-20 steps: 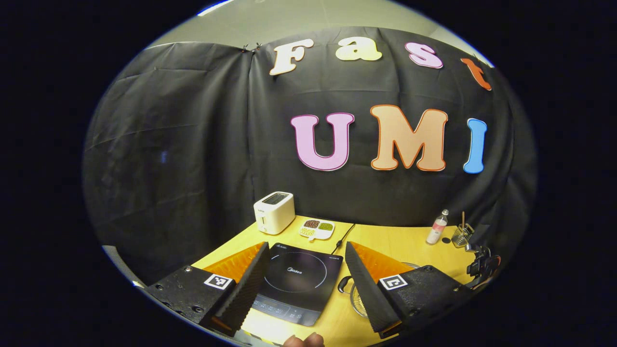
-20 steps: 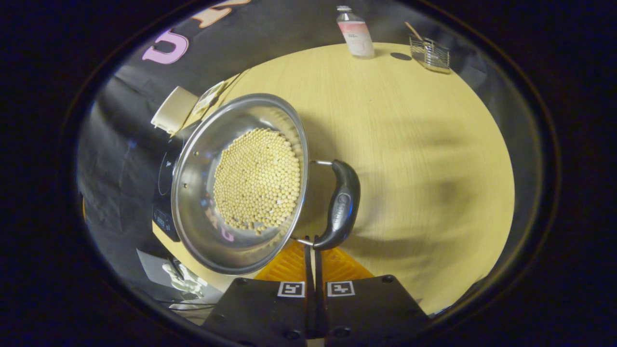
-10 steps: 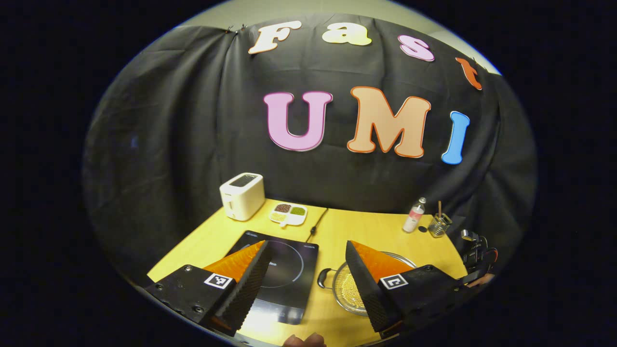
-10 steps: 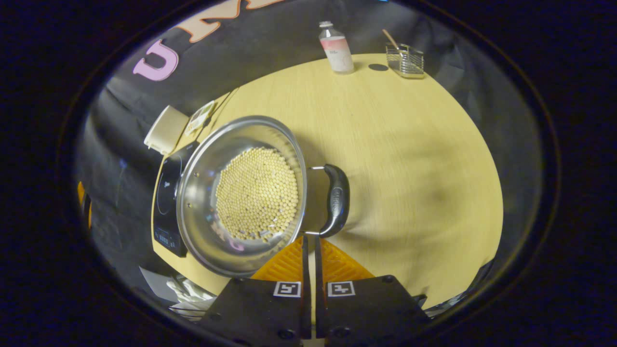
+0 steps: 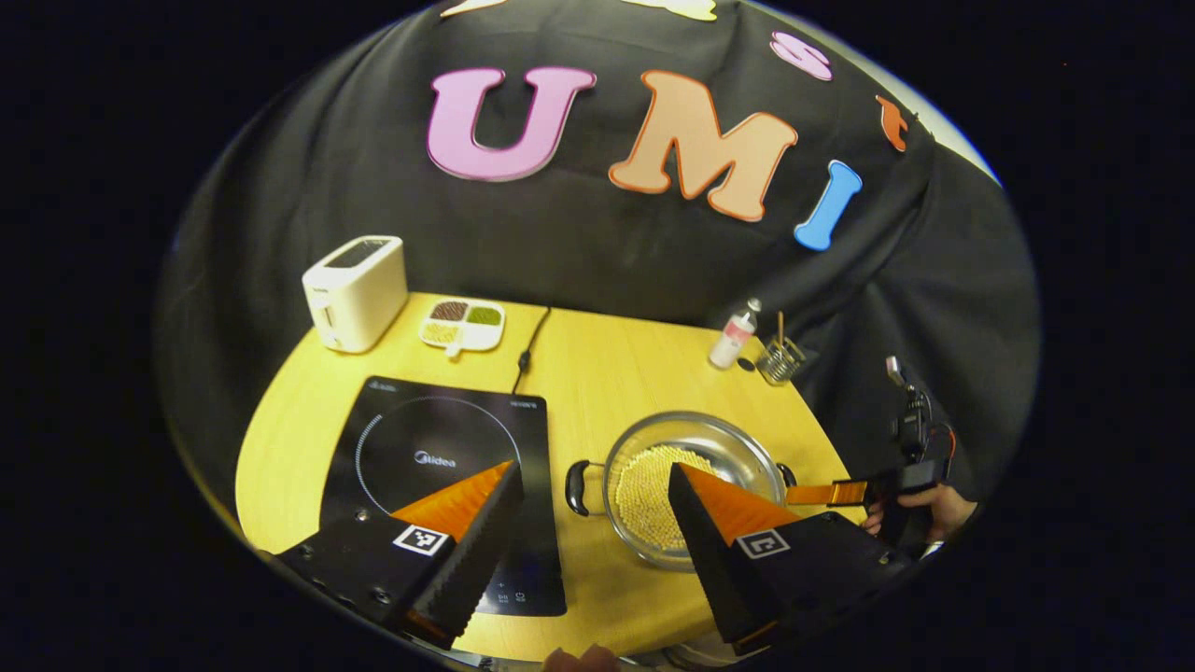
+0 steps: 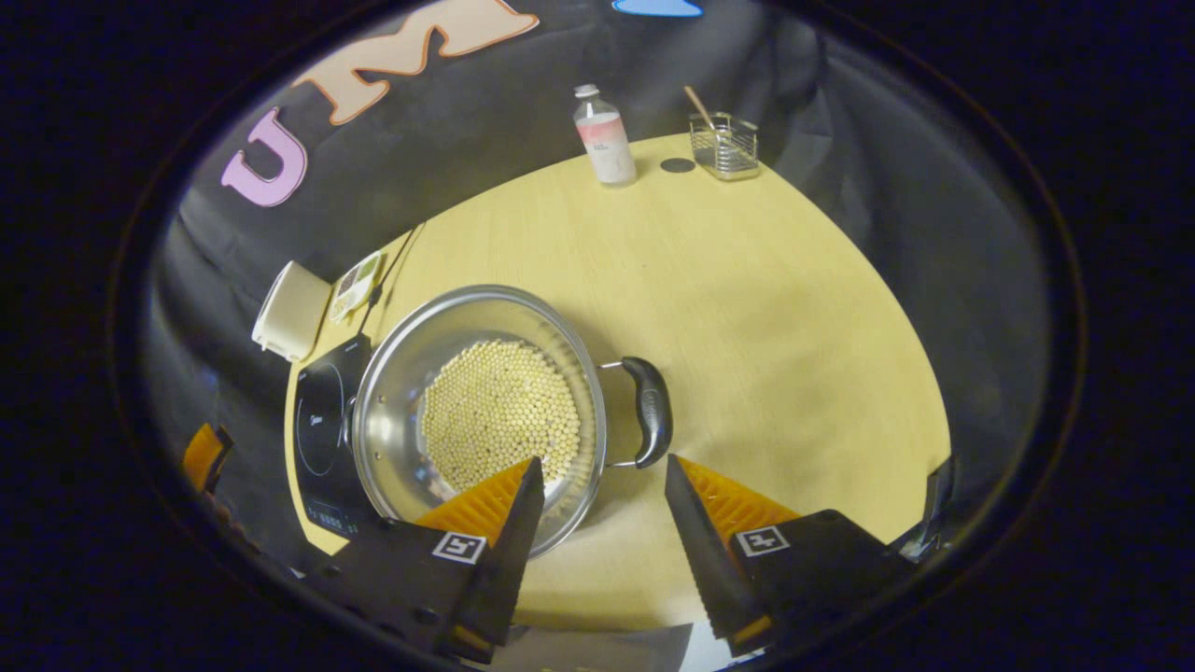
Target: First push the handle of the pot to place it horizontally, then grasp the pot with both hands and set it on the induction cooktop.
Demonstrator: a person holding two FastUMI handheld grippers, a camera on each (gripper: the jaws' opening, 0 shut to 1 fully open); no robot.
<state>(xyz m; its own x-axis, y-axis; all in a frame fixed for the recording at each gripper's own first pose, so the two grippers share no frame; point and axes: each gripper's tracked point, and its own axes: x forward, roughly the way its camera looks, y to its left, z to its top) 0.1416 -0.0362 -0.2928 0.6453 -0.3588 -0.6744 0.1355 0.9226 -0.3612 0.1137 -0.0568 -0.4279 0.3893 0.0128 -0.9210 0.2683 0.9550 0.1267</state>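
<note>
A steel pot point(image 5: 702, 427) holding pale beans stands on the yellow table, right of the black induction cooktop point(image 5: 411, 439). Its two black side handles lie left point(image 5: 575, 487) and right. My left gripper point(image 5: 593, 471) hovers open above the gap between cooktop and pot. In the right gripper view the pot point(image 6: 392, 411) sits left of centre, its near handle point(image 6: 651, 413) just beyond my right gripper point(image 6: 602, 464), which is open and touches nothing. A hand holds the right gripper point(image 5: 817, 492) by the pot's right side.
At the back of the table stand a white toaster point(image 5: 355, 291), a divided dish point(image 5: 462, 324), a small bottle point(image 5: 733, 334) and a wire holder point(image 5: 780, 359). The cooktop's cable point(image 5: 527, 345) runs to the back edge.
My right gripper has opened and drawn back from the pot's handle. The left gripper has tilted down over the table, bringing cooktop and pot into fuller view.
</note>
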